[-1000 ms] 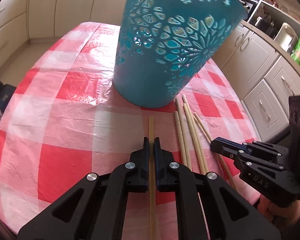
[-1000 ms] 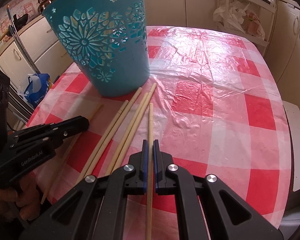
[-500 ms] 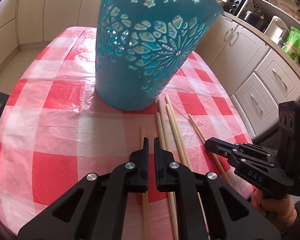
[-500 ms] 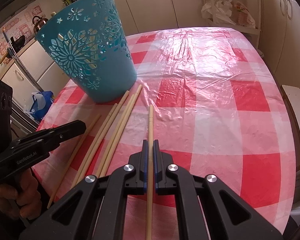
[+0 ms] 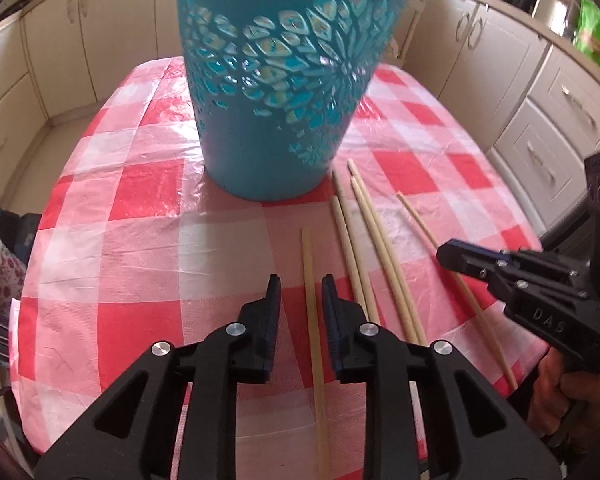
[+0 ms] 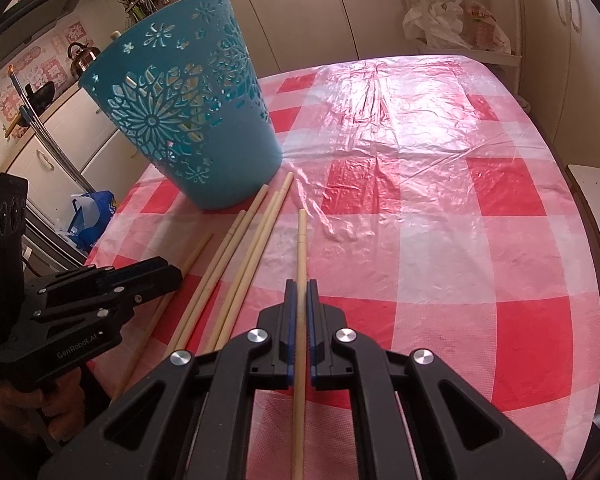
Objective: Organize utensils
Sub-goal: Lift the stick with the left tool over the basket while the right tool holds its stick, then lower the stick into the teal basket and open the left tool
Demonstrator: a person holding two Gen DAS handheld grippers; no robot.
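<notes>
The basket [image 6: 188, 120] stands on the table [image 6: 440, 240]. The chopsticks [image 6: 256, 236] lie on the table just before the basket.

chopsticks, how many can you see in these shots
6 chopsticks: one in the right gripper, one inside the open left gripper, four bunched beside the basket. More may hide inside it.

Left gripper [image 5: 300, 292] hovers low over the table, jaws parted, a chopstick [image 5: 313, 320] lying loose in the gap, touching neither finger. Right gripper [image 6: 300, 300] is clamped tight on its own chopstick [image 6: 300, 264], blue pads [image 6: 289, 320] pressing both sides. A bare hand [image 5: 568, 396] grips the right handle from below.
</notes>
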